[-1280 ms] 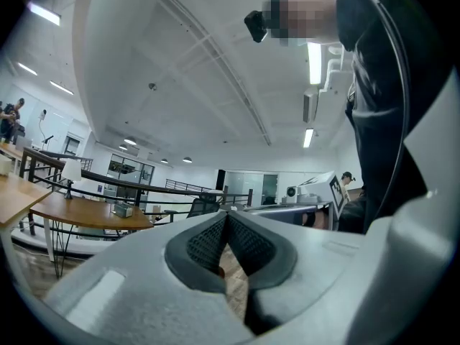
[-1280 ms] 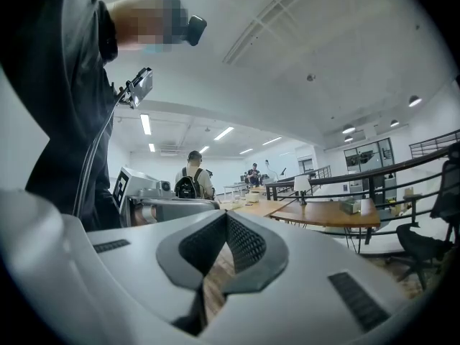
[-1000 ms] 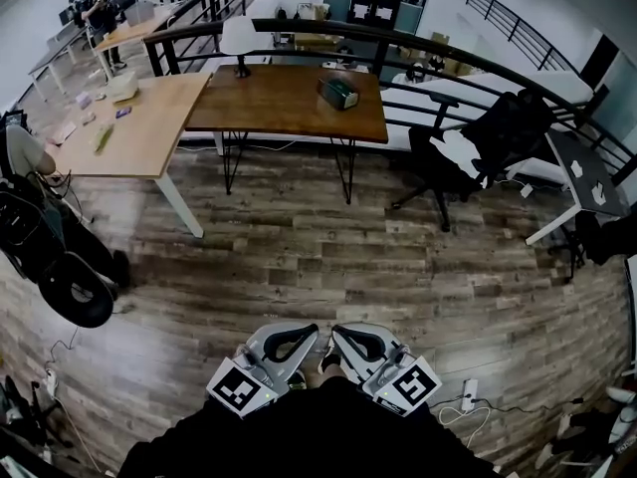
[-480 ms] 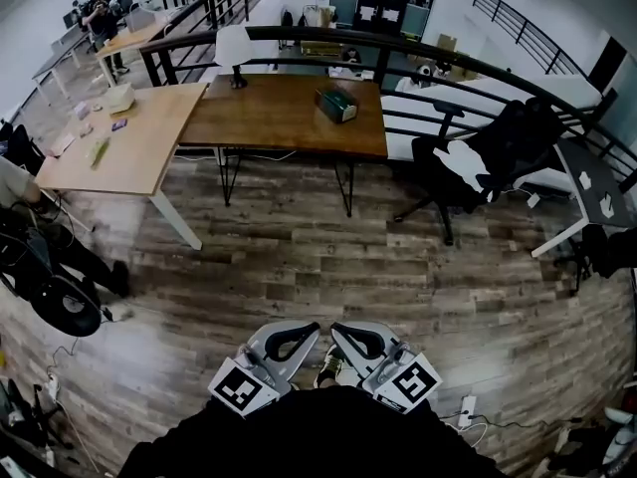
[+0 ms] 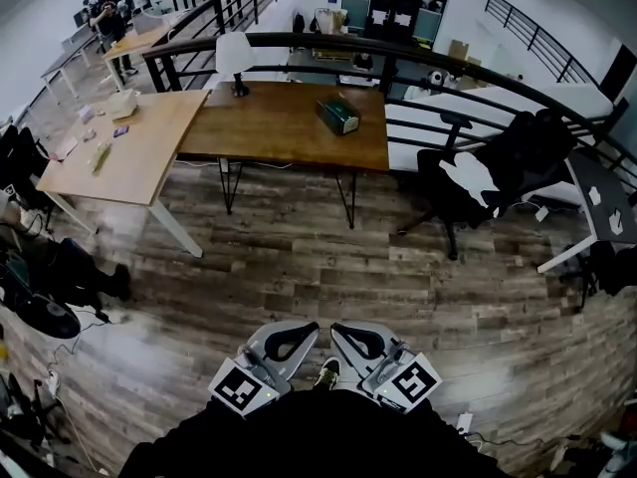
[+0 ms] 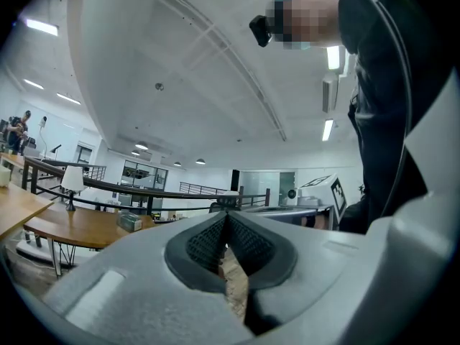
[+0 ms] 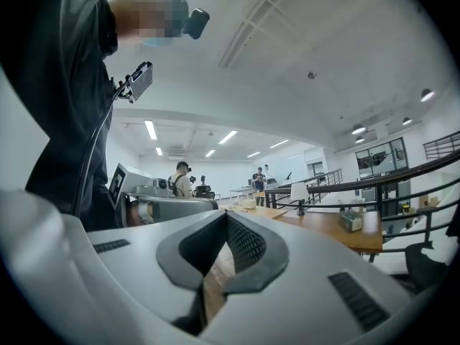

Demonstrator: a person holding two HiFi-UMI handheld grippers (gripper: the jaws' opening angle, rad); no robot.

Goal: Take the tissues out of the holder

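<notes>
Far ahead, the green tissue holder sits on a dark wooden table, open plank floor between us. My left gripper and right gripper hang near me, ribbed jaws pressed together, empty.

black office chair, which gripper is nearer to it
Right. The right gripper is below-left of the black office chair, well short of it; the left gripper is farther left.

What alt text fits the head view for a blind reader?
The left gripper and right gripper, both shut and empty, sit close to the person's body above a wood floor. Far ahead, a tissue holder sits on a brown table, with a lighter table to its left and a black chair to its right.
</notes>
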